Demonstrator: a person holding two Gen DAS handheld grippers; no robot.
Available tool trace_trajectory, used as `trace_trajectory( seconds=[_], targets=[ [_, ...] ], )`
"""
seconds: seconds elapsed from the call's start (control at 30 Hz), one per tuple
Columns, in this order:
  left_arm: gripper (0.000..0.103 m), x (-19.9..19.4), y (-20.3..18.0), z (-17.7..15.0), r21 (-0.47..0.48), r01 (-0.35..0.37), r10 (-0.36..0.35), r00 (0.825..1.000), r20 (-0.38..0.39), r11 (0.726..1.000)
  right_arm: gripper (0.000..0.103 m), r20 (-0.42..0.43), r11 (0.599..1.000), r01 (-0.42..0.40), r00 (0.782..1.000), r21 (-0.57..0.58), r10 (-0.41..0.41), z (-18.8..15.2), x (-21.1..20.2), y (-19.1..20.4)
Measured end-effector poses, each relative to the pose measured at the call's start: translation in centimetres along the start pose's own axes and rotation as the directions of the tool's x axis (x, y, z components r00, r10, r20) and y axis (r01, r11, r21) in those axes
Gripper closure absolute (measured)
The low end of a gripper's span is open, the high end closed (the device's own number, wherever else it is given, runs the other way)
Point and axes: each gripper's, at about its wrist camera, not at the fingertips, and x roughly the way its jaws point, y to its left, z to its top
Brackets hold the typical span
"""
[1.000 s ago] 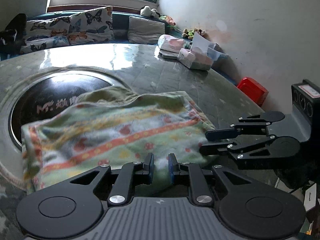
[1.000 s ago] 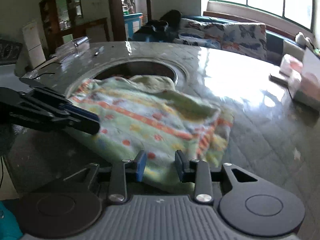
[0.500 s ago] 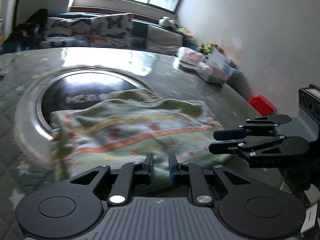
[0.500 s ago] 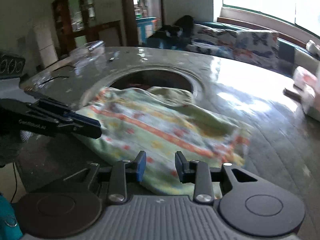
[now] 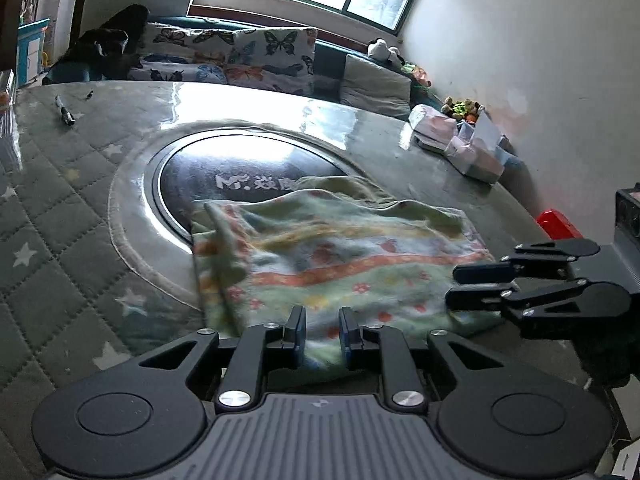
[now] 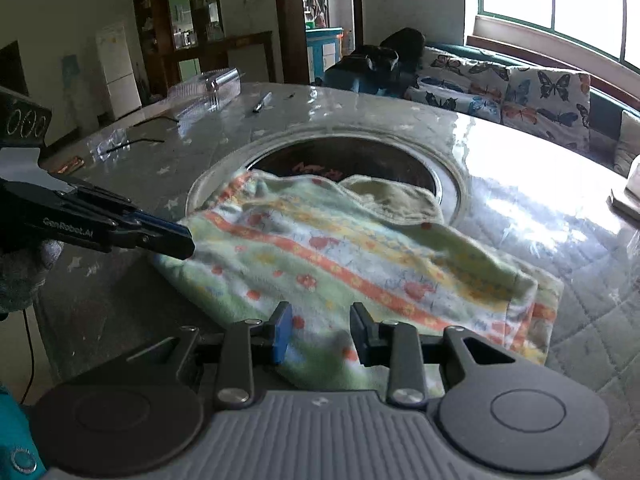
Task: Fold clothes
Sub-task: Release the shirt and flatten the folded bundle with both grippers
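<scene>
A green garment (image 5: pixel 340 256) with orange and yellow flower stripes lies folded on the table, its far edge over the dark round inset (image 5: pixel 248 168). My left gripper (image 5: pixel 322 334) is shut on the garment's near edge, with cloth bunched between its blue pads. To its right, my right gripper (image 5: pixel 460 284) holds the same edge. In the right wrist view the garment (image 6: pixel 340 248) runs between the fingers of the right gripper (image 6: pixel 320 332), which is shut on it. The left gripper (image 6: pixel 176 240) comes in from the left there, at the cloth's corner.
The round table (image 5: pixel 60 240) wears a quilted star cover under clear plastic. A pen (image 5: pixel 65 110) lies far left, tissue packs and boxes (image 5: pixel 460 144) far right, a red box (image 5: pixel 558 224) beyond the edge. A clear plastic case (image 6: pixel 212 84) sits at the far side.
Both grippers have shifted sideways with the garment's near edge still in them. The cloth has slid, baring more of the dark inset, and its left end has curled over.
</scene>
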Motion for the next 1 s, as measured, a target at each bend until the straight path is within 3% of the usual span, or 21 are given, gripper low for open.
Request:
trace_trajectory(
  seconds=[0.23,0.67,1.0],
  targets=[
    [0.081,0.1,0.6,0.6,0.002,-0.014,0.014,1.0,-0.001,1.0,0.071,-0.021,1.0,-0.011,1.0,0.018,0.011,0.2,0.6,-0.7],
    [0.08,2.3,3.4,3.7,-0.026,-0.1,0.1,0.995,-0.013,0.995,0.071,-0.018,0.99,0.098,0.995,0.105,-0.096,1.5,2.1,-5.5],
    [0.08,5.6,-0.4,7.7,0.036,-0.015,0.014,1.0,0.017,0.999,0.071,0.014,0.99,0.081,0.996,0.114,-0.083,4.3,3.8,-6.6]
  ],
)
